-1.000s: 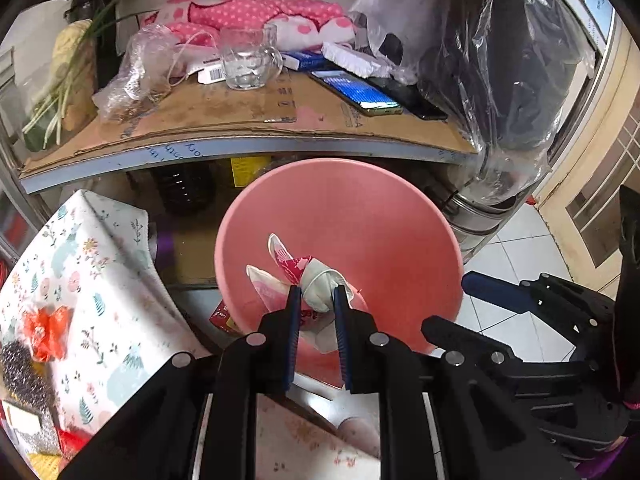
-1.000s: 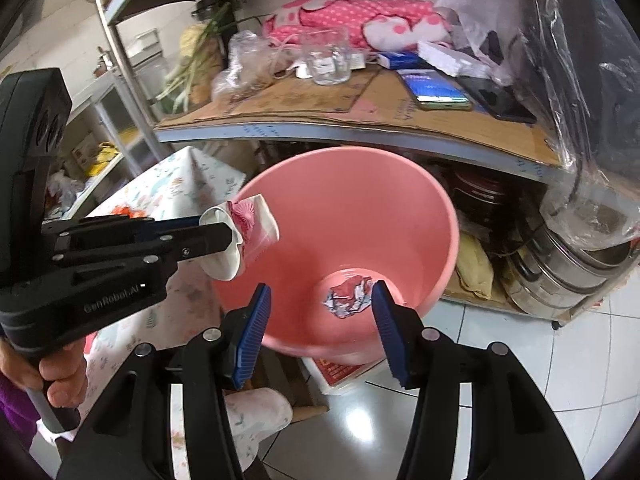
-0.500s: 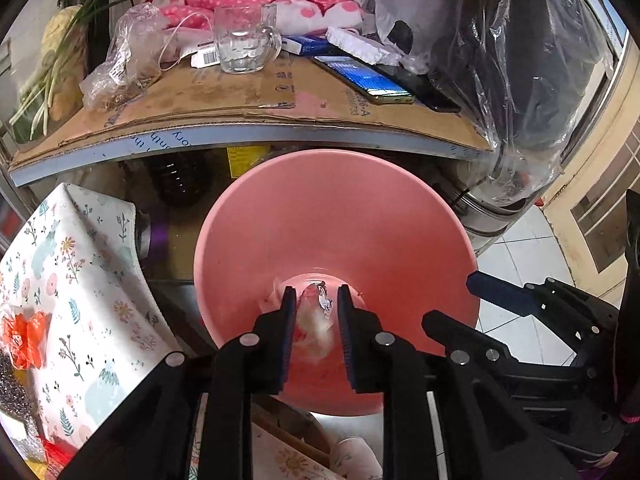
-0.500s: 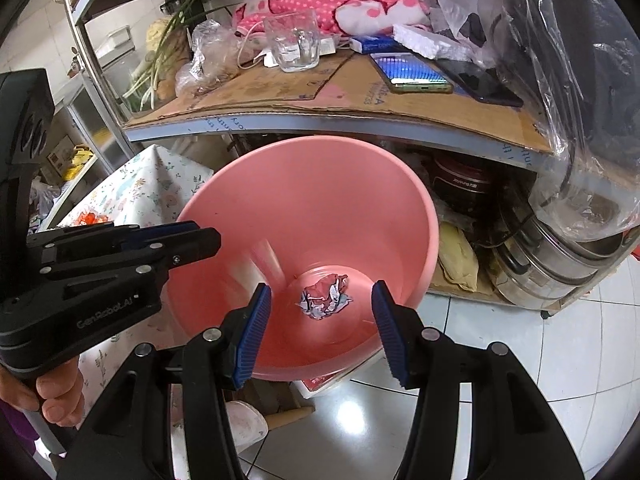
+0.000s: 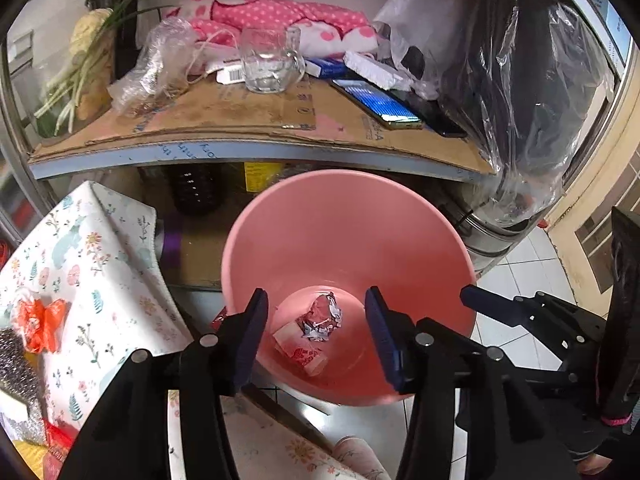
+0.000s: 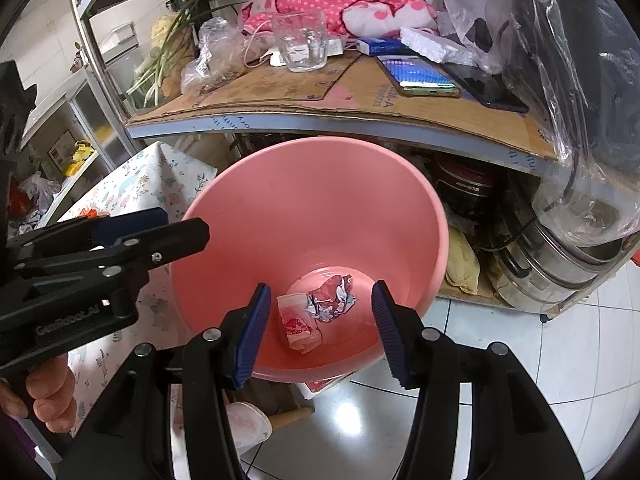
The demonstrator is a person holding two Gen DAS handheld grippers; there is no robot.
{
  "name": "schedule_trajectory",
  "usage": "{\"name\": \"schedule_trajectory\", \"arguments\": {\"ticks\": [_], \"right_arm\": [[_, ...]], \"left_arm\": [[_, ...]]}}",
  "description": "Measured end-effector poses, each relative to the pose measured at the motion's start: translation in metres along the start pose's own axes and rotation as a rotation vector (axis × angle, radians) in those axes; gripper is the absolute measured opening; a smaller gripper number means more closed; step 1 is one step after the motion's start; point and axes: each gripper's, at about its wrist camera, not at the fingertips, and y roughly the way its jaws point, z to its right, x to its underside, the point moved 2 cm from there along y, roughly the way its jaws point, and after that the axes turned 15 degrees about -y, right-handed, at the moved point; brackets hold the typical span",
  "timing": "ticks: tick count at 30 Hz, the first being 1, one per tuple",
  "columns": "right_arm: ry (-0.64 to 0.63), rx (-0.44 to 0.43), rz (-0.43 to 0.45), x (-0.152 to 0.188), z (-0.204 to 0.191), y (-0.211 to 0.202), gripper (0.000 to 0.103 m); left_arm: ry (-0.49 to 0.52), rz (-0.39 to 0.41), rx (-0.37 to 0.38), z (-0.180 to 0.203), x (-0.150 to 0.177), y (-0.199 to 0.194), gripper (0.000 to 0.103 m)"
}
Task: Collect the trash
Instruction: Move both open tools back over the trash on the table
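Observation:
A pink plastic bucket (image 5: 344,220) stands on the floor below a cardboard-topped shelf; it also shows in the right wrist view (image 6: 312,192). At its bottom lie a crumpled red-and-white wrapper (image 5: 322,314) (image 6: 332,298) and a flattened pink paper cup (image 5: 300,350) (image 6: 298,326). My left gripper (image 5: 318,330) is open and empty above the bucket's near rim; it also shows in the right wrist view (image 6: 176,228). My right gripper (image 6: 320,330) is open and empty above the bucket.
A table with a floral cloth (image 5: 80,280) is at the left, with orange scraps (image 5: 40,322) on it. The shelf (image 5: 240,120) holds a glass mug (image 5: 270,64), phones (image 5: 378,104), bags and pink cloth. Steel pots (image 6: 560,268) stand at the right on white floor tiles.
My left gripper opened and let go of the paper cup, which dropped to the bucket's bottom beside the wrapper. The right gripper stayed open.

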Motion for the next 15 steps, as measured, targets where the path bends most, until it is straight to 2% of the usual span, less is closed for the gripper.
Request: {"name": "schedule_trajectory", "arguments": {"ticks": [15], "right_arm": [[-0.029, -0.041, 0.018, -0.008, -0.029, -0.006, 0.053]], "left_arm": [[-0.07, 0.067, -0.087, -0.031, 0.014, -0.044, 0.058]]}}
